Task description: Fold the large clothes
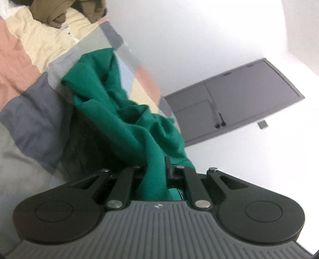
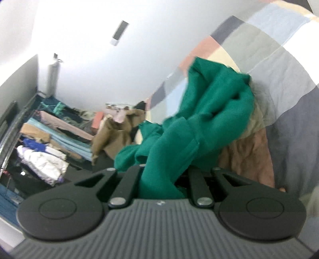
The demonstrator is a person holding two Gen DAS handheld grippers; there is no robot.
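A green garment [image 1: 111, 103] hangs bunched above a patchwork bedspread [image 1: 30, 99]. My left gripper [image 1: 157, 169] is shut on one part of its cloth, which drapes over the jaws and hides the fingertips. In the right wrist view the same green garment [image 2: 209, 111] rises from my right gripper [image 2: 163, 175], which is shut on another part of it. The cloth trails from both grippers toward the bedspread [image 2: 289, 119], crumpled and twisted. Both views are tilted and blurred.
A brown garment [image 1: 59, 12] lies at the far end of the bed. A grey door [image 1: 235, 99] sits in the white wall. The right wrist view shows an open wardrobe with stacked clothes [image 2: 49, 143], a brown jacket [image 2: 113, 135] and a metal bottle [image 2: 52, 75].
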